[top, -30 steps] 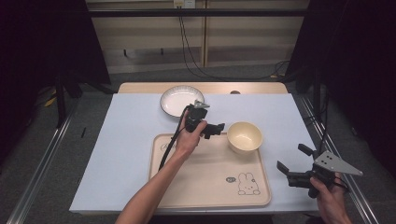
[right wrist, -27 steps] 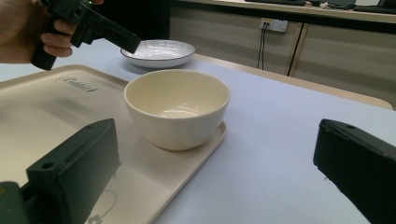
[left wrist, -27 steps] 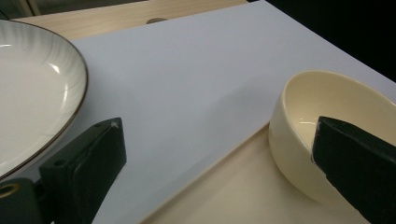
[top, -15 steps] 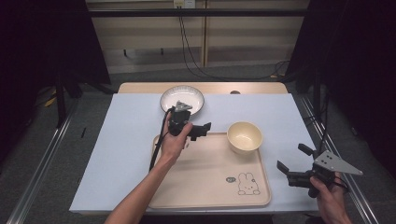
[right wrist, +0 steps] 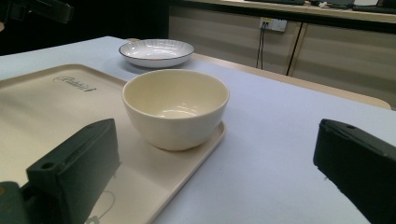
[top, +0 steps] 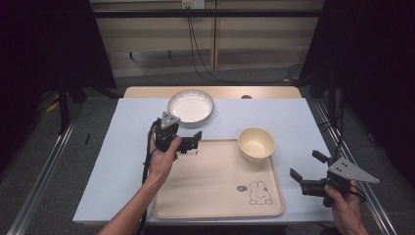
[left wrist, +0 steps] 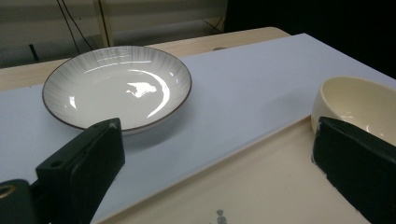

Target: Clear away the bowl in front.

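A cream bowl (top: 256, 143) stands upright and empty on the back right corner of the beige tray (top: 215, 191). A white plate (top: 191, 105) with a dark rim lies on the table behind the tray. My left gripper (top: 195, 140) hovers open over the tray's back left edge, just in front of the plate and well left of the bowl. The left gripper view has the plate (left wrist: 116, 86) ahead and the bowl (left wrist: 359, 100) at right, with nothing between the jaws. My right gripper (top: 308, 165) is open off the tray's right side, pointing at the bowl (right wrist: 175, 107).
A pale sheet (top: 293, 117) covers the wooden table (top: 147, 92). A rabbit drawing (top: 259, 192) marks the tray's front right. The table's right edge lies close beside my right hand. Cables hang behind the table, and metal rails run along both sides on the floor.
My left gripper has drawn back from beside the bowl, moving left and slightly toward the plate, still open. The bowl stays on the tray. The right gripper has not moved.
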The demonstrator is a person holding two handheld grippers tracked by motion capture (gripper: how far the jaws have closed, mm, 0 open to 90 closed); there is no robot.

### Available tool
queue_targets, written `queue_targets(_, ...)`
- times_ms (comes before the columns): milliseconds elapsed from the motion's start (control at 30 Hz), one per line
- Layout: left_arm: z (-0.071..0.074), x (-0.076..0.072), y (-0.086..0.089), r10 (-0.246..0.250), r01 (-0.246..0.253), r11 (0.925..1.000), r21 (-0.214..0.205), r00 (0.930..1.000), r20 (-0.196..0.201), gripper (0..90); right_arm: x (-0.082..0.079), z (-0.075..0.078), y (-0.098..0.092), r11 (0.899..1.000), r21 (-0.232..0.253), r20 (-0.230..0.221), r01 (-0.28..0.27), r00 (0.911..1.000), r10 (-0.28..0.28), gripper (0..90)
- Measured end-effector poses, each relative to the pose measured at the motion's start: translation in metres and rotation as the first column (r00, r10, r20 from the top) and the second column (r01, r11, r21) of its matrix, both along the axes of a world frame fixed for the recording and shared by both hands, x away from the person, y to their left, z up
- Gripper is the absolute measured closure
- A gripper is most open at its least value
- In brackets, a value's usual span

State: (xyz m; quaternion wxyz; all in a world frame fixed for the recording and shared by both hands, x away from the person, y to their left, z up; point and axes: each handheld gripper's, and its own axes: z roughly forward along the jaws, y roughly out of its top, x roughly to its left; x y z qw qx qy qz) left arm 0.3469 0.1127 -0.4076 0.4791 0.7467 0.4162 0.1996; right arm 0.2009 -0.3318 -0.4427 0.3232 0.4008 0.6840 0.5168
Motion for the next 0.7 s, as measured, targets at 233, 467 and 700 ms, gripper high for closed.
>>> queue_targets(233,-0.004,-0.018,0.031,0.048,-0.048,0.9989,0.004,0.9985,0.027,2.3,0.001,0.0,0.0,1.0,-0.004,-0.005,-0.003,1.0,0.003,0.0)
queue_targets(467,-0.007,-0.042,0.058,0.093,-0.092,0.9957,-0.007,0.9944,0.05,2.2,0.001,0.0,0.0,1.0,-0.008,-0.007,0.002,1.0,-0.002,0.0)
queue_targets(700,-0.008,-0.066,0.082,0.123,-0.122,0.9924,-0.015,0.9905,0.061,1.9,0.001,0.0,0.001,1.0,-0.007,-0.01,-0.003,0.9999,0.003,0.0)
